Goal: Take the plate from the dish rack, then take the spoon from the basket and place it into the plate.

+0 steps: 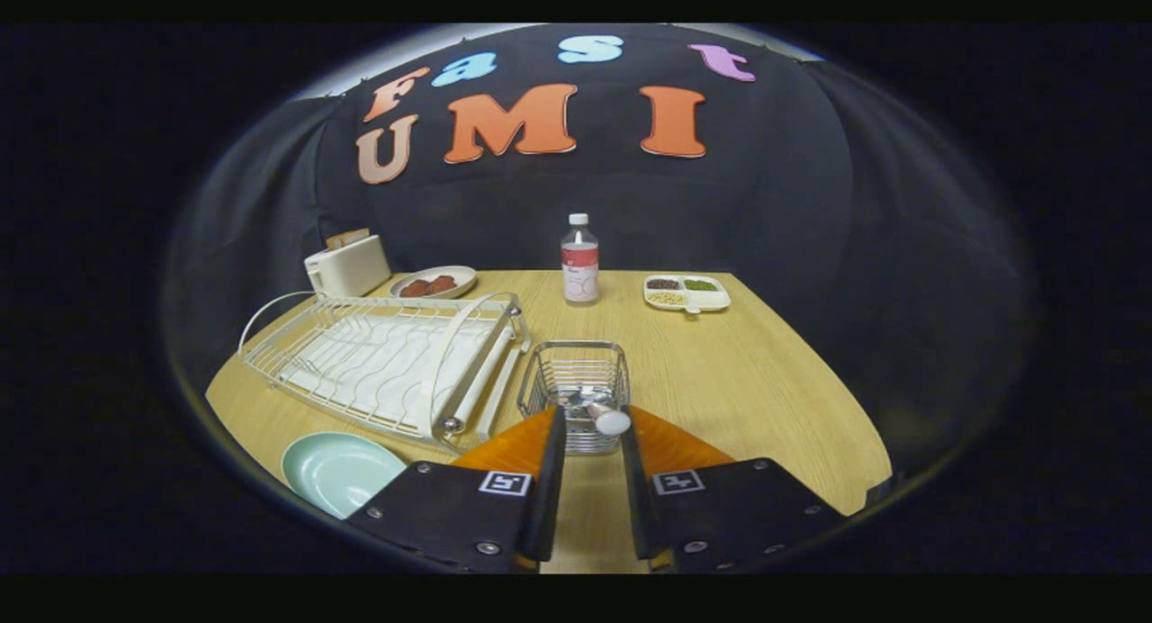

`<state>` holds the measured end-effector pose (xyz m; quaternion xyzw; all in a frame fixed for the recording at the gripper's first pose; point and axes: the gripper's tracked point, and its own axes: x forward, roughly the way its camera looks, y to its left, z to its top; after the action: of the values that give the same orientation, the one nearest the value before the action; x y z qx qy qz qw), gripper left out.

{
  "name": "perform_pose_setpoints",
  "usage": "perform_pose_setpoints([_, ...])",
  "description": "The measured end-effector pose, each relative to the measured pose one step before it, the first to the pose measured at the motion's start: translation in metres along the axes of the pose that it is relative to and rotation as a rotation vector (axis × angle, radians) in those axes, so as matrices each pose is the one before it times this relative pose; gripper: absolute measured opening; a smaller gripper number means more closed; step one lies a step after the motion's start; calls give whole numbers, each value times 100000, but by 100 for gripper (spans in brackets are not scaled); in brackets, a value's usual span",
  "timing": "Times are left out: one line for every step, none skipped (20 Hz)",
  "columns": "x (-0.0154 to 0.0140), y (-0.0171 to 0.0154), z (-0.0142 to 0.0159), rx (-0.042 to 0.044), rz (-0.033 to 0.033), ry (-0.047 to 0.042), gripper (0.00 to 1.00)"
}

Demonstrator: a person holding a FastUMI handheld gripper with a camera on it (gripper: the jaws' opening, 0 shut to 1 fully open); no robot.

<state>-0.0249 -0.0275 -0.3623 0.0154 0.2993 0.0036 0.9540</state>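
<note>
A pale green plate [337, 468] lies flat on the wooden table [765, 380], in front of the white dish rack [387, 362] and left of my fingers. The rack holds no dishes. A small wire basket [576, 371] stands just ahead of my fingertips. The spoon [605, 417] lies in it, and its pale handle end sticks out over the near rim. My gripper [591, 422] is open at the basket's near edge. The handle end sits between the fingertips, close to the right finger [630, 443] and apart from the left one.
A white toaster [346, 265] and a dish of brown food [434, 283] stand behind the rack. A clear bottle [580, 259] stands at the table's back middle, with a divided snack tray [686, 293] to its right. Bare tabletop stretches right of the basket.
</note>
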Motion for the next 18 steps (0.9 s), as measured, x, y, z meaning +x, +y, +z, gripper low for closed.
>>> perform_pose_setpoints([40, 105, 321, -364, 0, -1393, 30])
perform_pose_setpoints([-13, -88, 264, -349, -830, -880, 27])
perform_pose_setpoints([-8, -26, 87, 346, -308, -212, 21])
perform_pose_setpoints([-84, 272, -59, 1075, 1162, 436, 17])
perform_pose_setpoints([-144, 179, -3, 968, 1261, 696, 16])
perform_pose_setpoints([-191, 95, 153, 1335, 1067, 618, 16])
perform_pose_setpoints([-238, 116, 453, 1246, 1151, 115, 15])
perform_pose_setpoints([-325, -84, 618, 631, 181, -421, 14])
perform_pose_setpoints([-476, 95, 860, 59, 1002, -1178, 13])
perform_pose_setpoints([-463, -24, 952, -198, -2, -1167, 12])
perform_pose_setpoints([-451, -155, 905, -738, -305, -1296, 12])
perform_pose_setpoints([-551, -111, 827, -1059, -408, -1099, 12])
perform_pose_setpoints([-712, 59, 1018, -998, 189, -1384, 12])
perform_pose_setpoints([-715, 27, 879, -312, 574, -996, 12])
perform_pose_setpoints([-614, 132, 572, -297, 793, -140, 12])
perform_pose_setpoints([-616, -49, 476, -388, 369, -58, 12])
perform_pose_setpoints([-679, 8, 712, -66, 574, -553, 12])
perform_pose_setpoints([-701, 139, 571, 442, 938, -380, 12])
